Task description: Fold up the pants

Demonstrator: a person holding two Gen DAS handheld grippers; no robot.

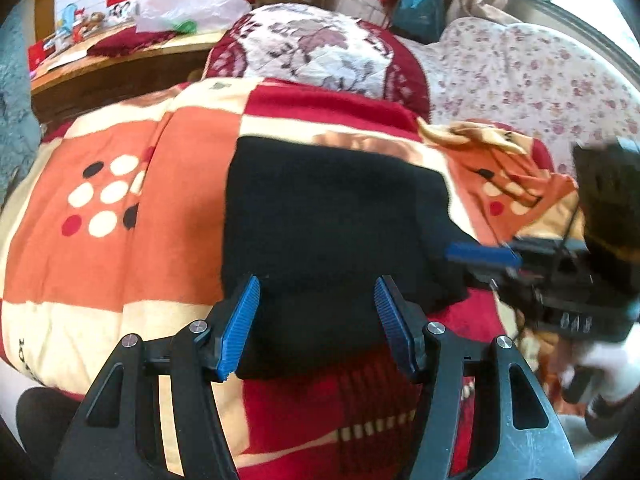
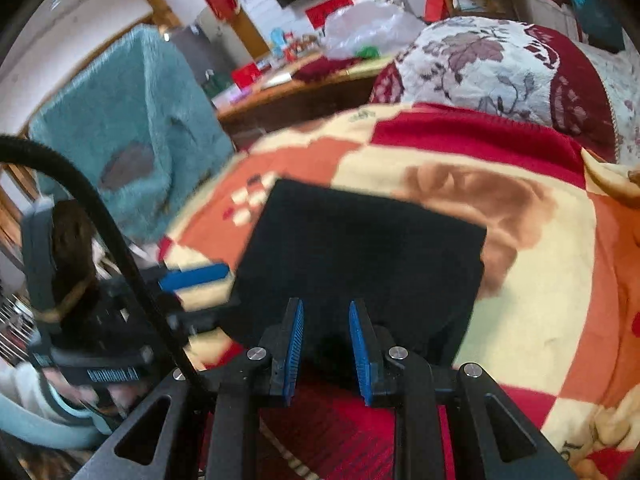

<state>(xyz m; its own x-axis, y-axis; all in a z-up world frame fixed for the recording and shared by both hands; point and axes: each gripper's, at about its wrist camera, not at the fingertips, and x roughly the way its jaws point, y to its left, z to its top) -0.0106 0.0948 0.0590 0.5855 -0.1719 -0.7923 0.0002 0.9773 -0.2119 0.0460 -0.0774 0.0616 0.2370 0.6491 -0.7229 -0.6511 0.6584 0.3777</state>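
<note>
Black cloth is what matters here: the pants (image 1: 332, 224) lie on the bed's checked blanket (image 1: 120, 264) as a compact, squared-off bundle, its edges lined up, which reads as the folding being finished or very nearly so. It sits flat in the middle of the blanket, probably because that is the broadest level patch on the bed, with the flowered pillow (image 1: 316, 52) behind it and the wooden tabletop (image 1: 120, 60) further off to the side.

Your left claw (image 1: 316, 312) stands wide open over the near edge of the bundle. Its blue pads frame the cloth but press on nothing, so you hold nothing there.

Your right claw (image 2: 326, 350) is only narrowly parted, at the near edge on the other side. In its own view the gap between the pads looks empty, with the dark cloth below and beyond it, not pinched. From the left view it comes in from the side, blurred, its tip over the bundle's corner; whether it touches the cloth there, you cannot tell.
</note>
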